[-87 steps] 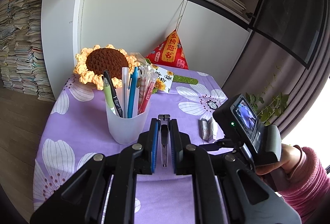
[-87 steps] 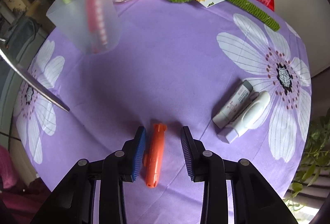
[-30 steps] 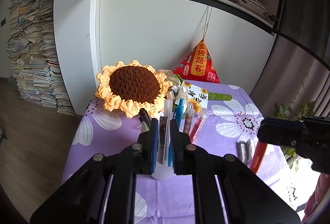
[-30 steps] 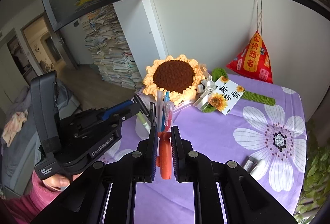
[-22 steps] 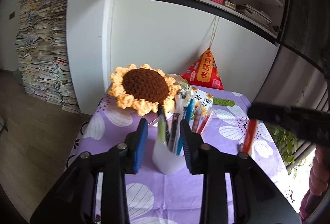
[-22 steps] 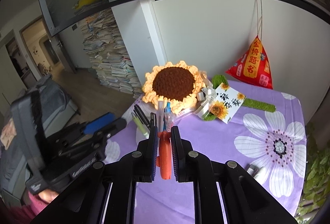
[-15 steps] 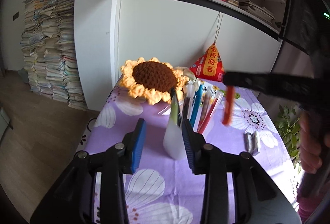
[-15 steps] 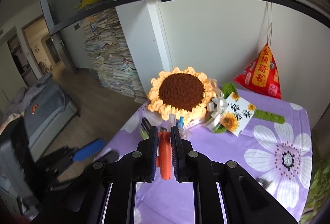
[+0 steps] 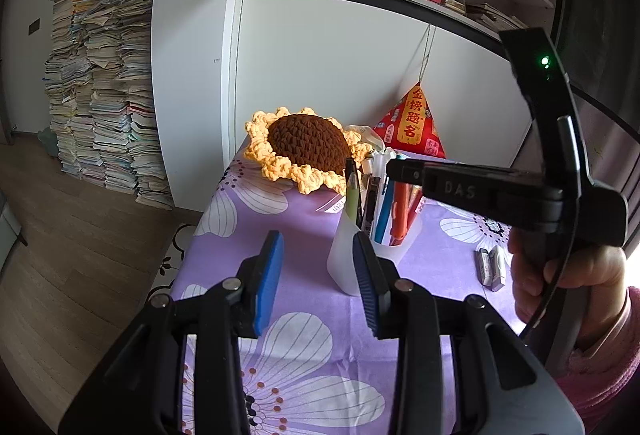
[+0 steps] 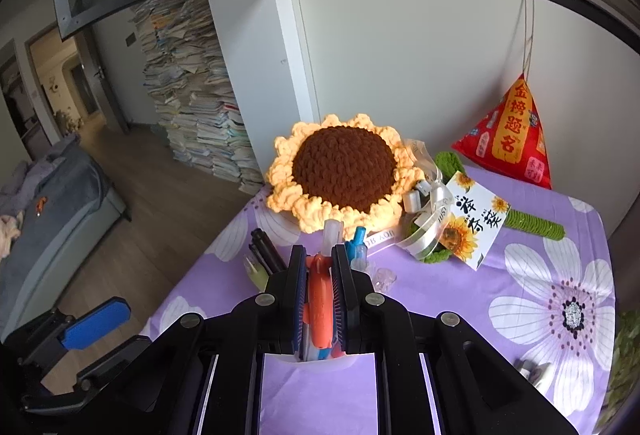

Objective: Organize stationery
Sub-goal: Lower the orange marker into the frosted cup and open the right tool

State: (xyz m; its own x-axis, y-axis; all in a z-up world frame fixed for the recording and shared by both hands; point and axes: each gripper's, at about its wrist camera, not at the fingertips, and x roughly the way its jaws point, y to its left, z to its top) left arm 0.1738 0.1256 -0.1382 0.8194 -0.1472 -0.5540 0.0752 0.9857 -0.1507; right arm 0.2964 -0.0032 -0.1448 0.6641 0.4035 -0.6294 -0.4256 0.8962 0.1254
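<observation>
Orange pen, purple floral cloth

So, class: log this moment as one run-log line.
right gripper: shut on orange utility knife | above translucent plastic pen cup | left gripper: open

Left claw hangs empty, jaws spread wide, aimed forward and slightly down. Right claw jaws pinched nearly together, clamping an orange pen. Right hand grips its handle.

The right gripper is closed on an orange utility knife, directly above a translucent pen cup with pens in it. Behind the cup a crochet sunflower lies on the purple flowered tablecloth, beside a sunflower card.
</observation>
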